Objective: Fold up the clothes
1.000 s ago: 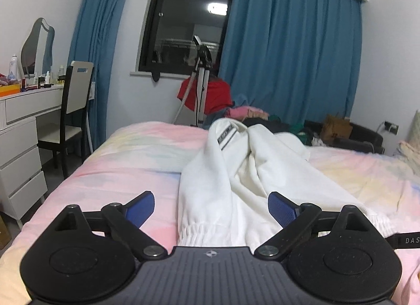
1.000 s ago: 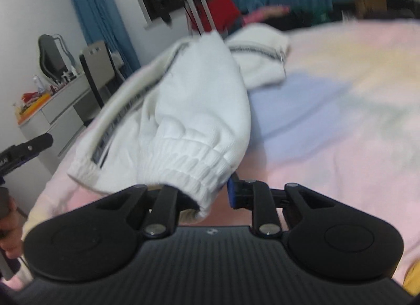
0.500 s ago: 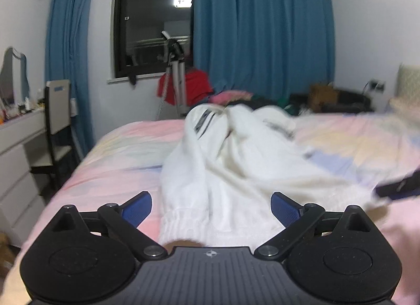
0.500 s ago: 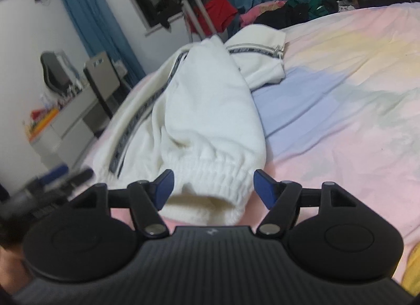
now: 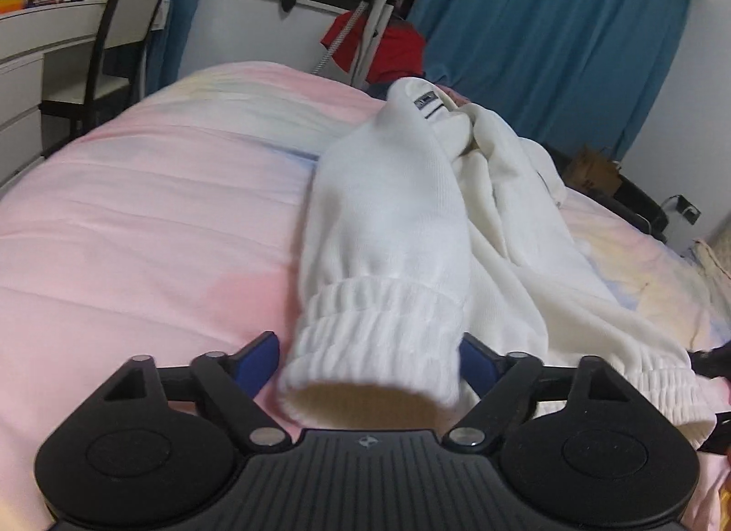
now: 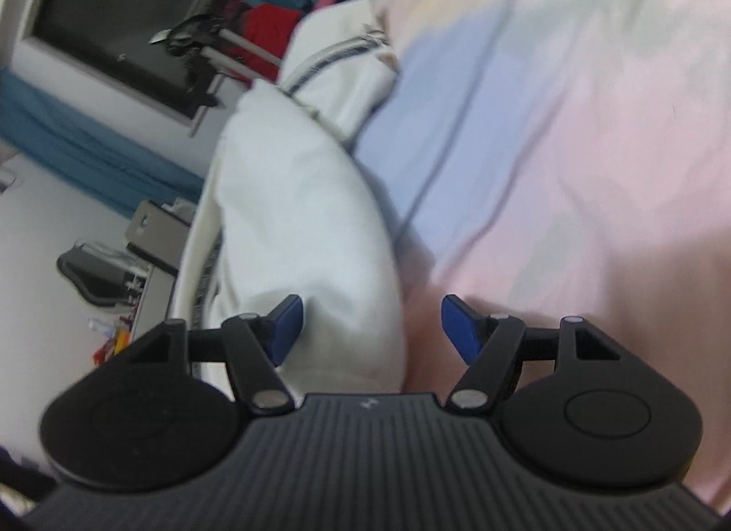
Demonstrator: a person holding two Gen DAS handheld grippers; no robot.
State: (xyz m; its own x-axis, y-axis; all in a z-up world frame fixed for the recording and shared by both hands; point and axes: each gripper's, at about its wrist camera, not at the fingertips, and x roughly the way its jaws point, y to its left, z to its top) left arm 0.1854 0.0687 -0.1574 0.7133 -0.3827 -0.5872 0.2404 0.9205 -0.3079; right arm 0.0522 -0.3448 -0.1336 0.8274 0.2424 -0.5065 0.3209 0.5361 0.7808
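A white garment [image 5: 402, 220] with ribbed cuffs lies bunched on the pastel bedspread [image 5: 150, 229]. One cuff [image 5: 374, 344] sits between the jaws of my left gripper [image 5: 368, 357], which are closing; a gap still shows at the left blue pad [image 5: 260, 357]. A second cuff [image 5: 658, 380] lies at the right. In the tilted right wrist view my right gripper [image 6: 374, 325] stands open low over the bed. A fold of the white garment [image 6: 310, 220] reaches in beside its left pad [image 6: 288, 325] without being pinched.
A chair [image 5: 123, 28] and a white dresser [image 5: 27, 74] stand left of the bed. Beyond its far edge are a stand draped with a red garment [image 5: 379, 47], blue curtains [image 5: 548, 51], a dark window [image 6: 114, 28] and a cardboard box [image 5: 594, 170].
My left gripper came down onto the near cuff and its jaws narrowed around it. My right gripper let go of the cuff it held, opened, rolled and sank toward the bed.
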